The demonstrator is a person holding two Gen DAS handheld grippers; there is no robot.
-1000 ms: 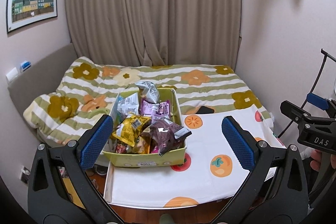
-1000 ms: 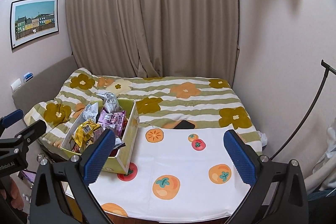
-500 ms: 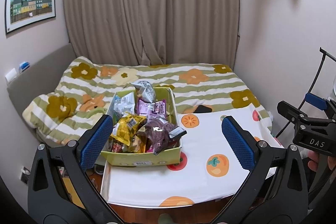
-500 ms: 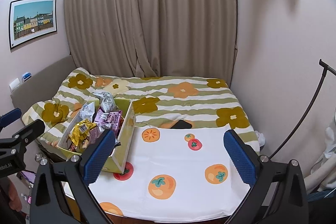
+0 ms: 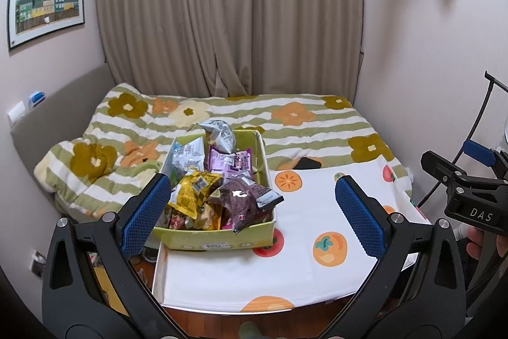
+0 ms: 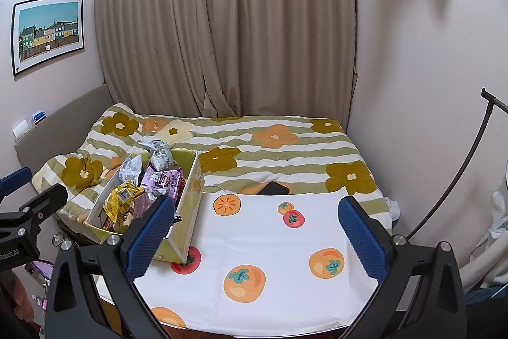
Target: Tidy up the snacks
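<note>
A yellow-green box [image 5: 219, 239] full of snack packets stands on the left of a table with a white fruit-print cloth [image 5: 304, 212]. In it lie a brown packet [image 5: 244, 199], a yellow one [image 5: 193, 189], a purple one [image 5: 228, 161] and silver ones [image 5: 219, 132]. The box also shows in the right wrist view [image 6: 187, 212]. My left gripper [image 5: 250, 215] is open and empty, held back in front of the box. My right gripper [image 6: 254, 237] is open and empty, above the cloth [image 6: 270, 243] to the right of the box.
A bed with a striped flower duvet [image 5: 285, 123] lies behind the table. A black phone [image 6: 273, 189] rests on it at the table's far edge. Curtains and walls close the room. A black stand pole [image 6: 457, 177] leans at the right.
Both views have shifted slightly; the box and table sit a little lower and left in frame. Both grippers stay open and empty.
</note>
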